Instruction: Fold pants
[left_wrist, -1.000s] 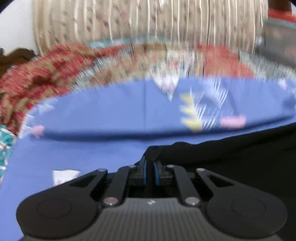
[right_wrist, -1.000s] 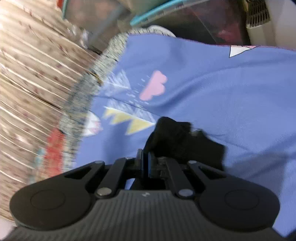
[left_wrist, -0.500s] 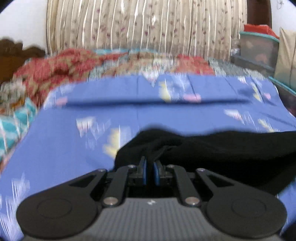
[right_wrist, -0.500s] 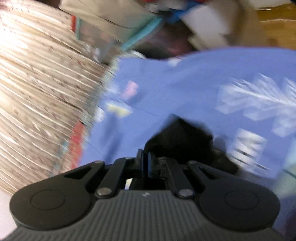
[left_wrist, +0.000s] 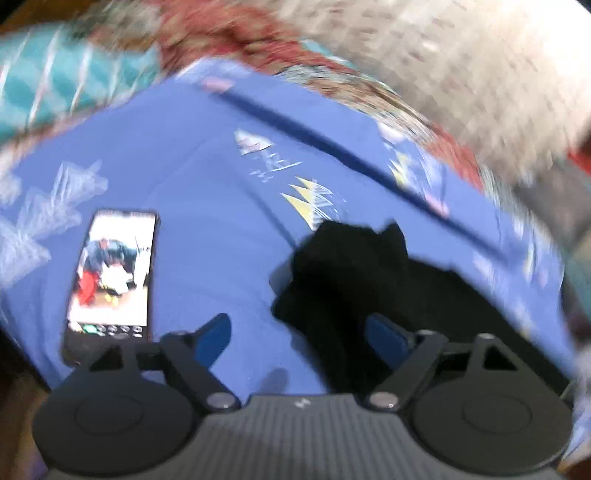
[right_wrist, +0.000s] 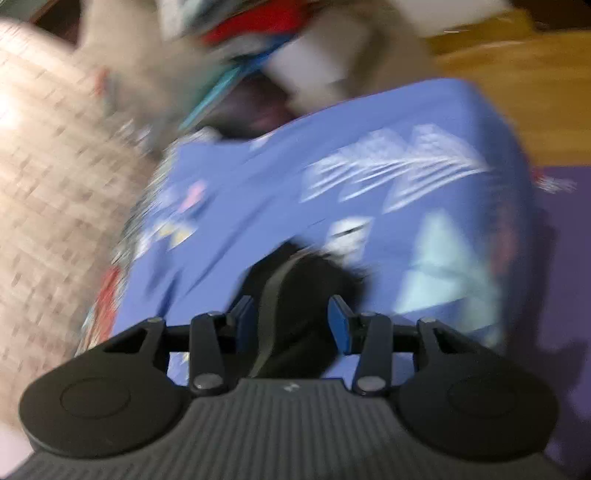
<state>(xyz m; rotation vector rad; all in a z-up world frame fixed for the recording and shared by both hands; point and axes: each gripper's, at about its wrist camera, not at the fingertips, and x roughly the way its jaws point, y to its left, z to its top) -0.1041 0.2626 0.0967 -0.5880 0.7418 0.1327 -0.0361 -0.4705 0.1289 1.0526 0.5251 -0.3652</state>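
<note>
The black pants (left_wrist: 369, 280) lie in a heap on a blue patterned bedsheet (left_wrist: 207, 221). My left gripper (left_wrist: 299, 332) is open just above the near edge of the heap, its jaws spread wide with blue pads (left_wrist: 210, 338) showing. In the right wrist view the pants (right_wrist: 306, 295) lie between and beyond the jaws of my right gripper (right_wrist: 291, 319), which is open and holds nothing. Both views are blurred by motion.
A phone (left_wrist: 110, 280) with a lit screen lies on the sheet left of the pants. Red and teal patterned blankets (left_wrist: 74, 81) are piled at the far side. A curtain (right_wrist: 55, 206), storage boxes (right_wrist: 236, 51) and wooden floor (right_wrist: 517, 96) surround the bed.
Both grippers were shut on the pants and are now open; the pants have dropped onto the sheet. Both cameras have swung and tilted downward.
</note>
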